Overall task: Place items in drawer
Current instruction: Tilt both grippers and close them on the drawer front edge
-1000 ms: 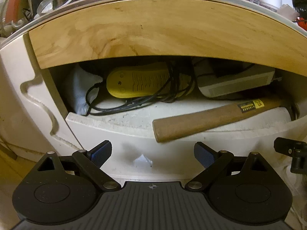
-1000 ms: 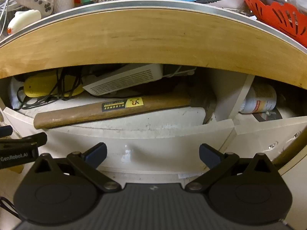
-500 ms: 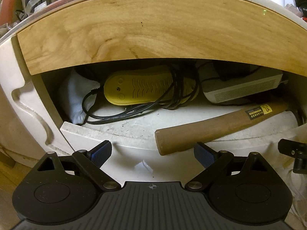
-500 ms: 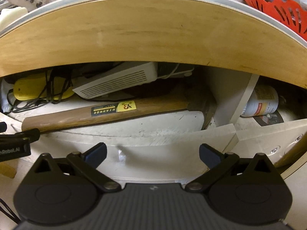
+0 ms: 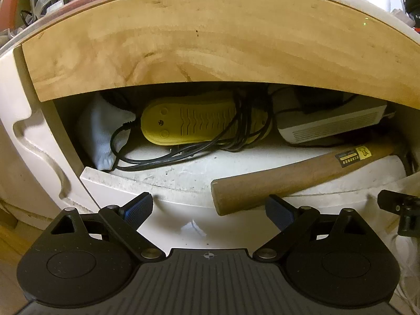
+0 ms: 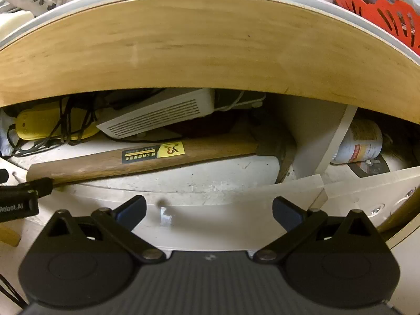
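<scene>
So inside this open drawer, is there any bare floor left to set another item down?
One bare strip: the white drawer floor between the black cord of the yellow device and the hammer handle, behind the front wall. The back is crowded: white cloth, yellow device, vented white box. The right compartment holds a bottle.

1. You could read "Y3" on the yellow sticker of the hammer (image 6: pixel 147 160) handle; the black label beside it was too small to make out.
2. You saw "Robot.AI", cut off at the frame edge, on the left gripper (image 6: pixel 18 197) body.
3. The can (image 6: pixel 361 143) label was illegible.
</scene>
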Available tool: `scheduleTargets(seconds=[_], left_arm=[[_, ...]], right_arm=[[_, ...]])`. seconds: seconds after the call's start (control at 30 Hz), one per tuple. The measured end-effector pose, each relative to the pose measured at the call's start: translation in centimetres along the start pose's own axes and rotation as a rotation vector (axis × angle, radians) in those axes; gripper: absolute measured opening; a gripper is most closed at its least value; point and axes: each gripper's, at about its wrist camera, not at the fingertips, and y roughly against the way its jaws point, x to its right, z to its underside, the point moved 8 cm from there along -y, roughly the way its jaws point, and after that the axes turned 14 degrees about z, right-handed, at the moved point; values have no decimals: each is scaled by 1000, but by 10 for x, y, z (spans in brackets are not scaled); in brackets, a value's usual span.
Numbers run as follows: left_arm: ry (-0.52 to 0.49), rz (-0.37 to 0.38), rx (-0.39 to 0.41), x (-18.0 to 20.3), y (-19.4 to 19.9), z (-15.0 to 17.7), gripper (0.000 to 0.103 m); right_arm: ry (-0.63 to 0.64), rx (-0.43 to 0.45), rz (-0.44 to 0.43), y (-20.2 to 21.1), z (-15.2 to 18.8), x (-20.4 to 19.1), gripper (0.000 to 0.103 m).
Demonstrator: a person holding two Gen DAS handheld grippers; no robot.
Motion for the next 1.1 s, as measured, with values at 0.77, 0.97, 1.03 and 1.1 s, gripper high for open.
scheduleTargets(seconds=[0.77,0.97,1.03,1.1], left_arm=[[-592,-59,-147,23,-11,10,95],[-746,-73,-195,21,-17,21,94],[-805,-70,-201,23,-18,26,94],[-876,-78,-212,24,-20,30,94]], right_arm=[[602,154,33,2,14,-27,103],[804,202,34,0,25,-35,102],[878,217,40,-1,29,-37,102],[948,232,51,-3,33,-39,102]])
